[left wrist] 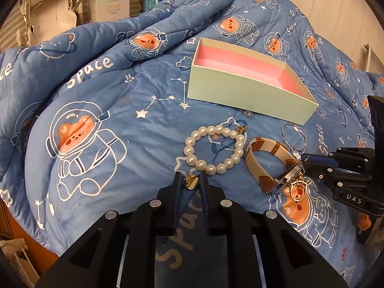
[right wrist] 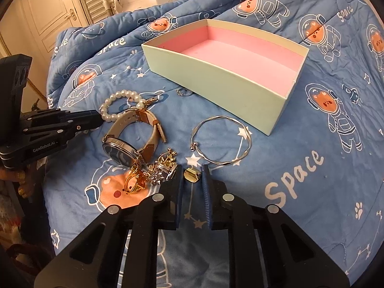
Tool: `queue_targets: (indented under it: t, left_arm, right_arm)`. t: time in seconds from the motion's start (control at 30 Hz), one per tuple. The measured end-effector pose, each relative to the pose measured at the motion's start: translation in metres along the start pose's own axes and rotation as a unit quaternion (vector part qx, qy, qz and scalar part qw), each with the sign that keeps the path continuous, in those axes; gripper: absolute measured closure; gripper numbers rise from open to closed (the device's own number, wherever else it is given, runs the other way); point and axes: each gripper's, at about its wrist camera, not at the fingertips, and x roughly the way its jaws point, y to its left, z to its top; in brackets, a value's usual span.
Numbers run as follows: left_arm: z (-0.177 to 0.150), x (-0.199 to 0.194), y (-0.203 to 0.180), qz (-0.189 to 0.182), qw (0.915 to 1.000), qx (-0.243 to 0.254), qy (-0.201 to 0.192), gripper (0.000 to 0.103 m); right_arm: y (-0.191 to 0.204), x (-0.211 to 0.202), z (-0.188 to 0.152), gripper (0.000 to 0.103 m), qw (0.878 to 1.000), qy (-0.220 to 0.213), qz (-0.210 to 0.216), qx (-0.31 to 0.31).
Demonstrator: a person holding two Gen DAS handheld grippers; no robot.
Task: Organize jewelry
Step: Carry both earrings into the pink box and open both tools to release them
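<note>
1. Your blue quilt (left wrist: pixel 100 91) carries everything.
2. The mint box (right wrist: pixel 216 76), pink inside, sits beyond the jewelry.
3. Watch (right wrist: pixel 129 141), pearl bracelet (left wrist: pixel 213 148) and silver bangle (right wrist: pixel 222 139) lie before it.
4. Your left gripper (left wrist: pixel 190 182) pinches a gold charm (left wrist: pixel 192 182), apparently the bracelet's.
5. Your right gripper (right wrist: pixel 192 175) pinches a gold clasp (right wrist: pixel 192 175).

A: What blocks the way to the box (right wrist: pixel 216 76)?
B: The silver bangle (right wrist: pixel 222 140) lies near it, the watch (right wrist: pixel 130 135) and pearl bracelet (right wrist: pixel 120 105) left. The quilt (right wrist: pixel 312 168) on the right lies open.
</note>
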Motion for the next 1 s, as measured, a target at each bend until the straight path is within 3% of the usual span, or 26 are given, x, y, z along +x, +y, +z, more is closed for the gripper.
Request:
queue_targets:
  t: [0.33, 0.57, 0.77, 1.0]
  left_arm:
    - [-0.011, -0.017, 0.001, -0.026, 0.9994, -0.020, -0.005, 0.089]
    - [-0.003, -0.033, -0.010, -0.054, 0.9983, -0.016, -0.013, 0.089]
    - [0.032, -0.036, -0.028, -0.069, 0.9972, 0.014, -0.024, 0.089]
    - [0.101, -0.015, -0.044, -0.073, 0.9955, 0.053, -0.028, 0.089]
  right_arm:
    - [-0.003, -0.022, -0.008, 0.087, 0.999, -0.010, 0.020, 0.030]
    - [-0.002, -0.046, 0.004, 0.087, 0.998, -0.028, 0.048, 0.035]
    - [-0.006, -0.052, 0.033, 0.087, 0.998, -0.041, 0.047, 0.017]
    - [-0.027, -0.047, 0.093, 0.087, 0.998, -0.051, 0.027, 0.005]
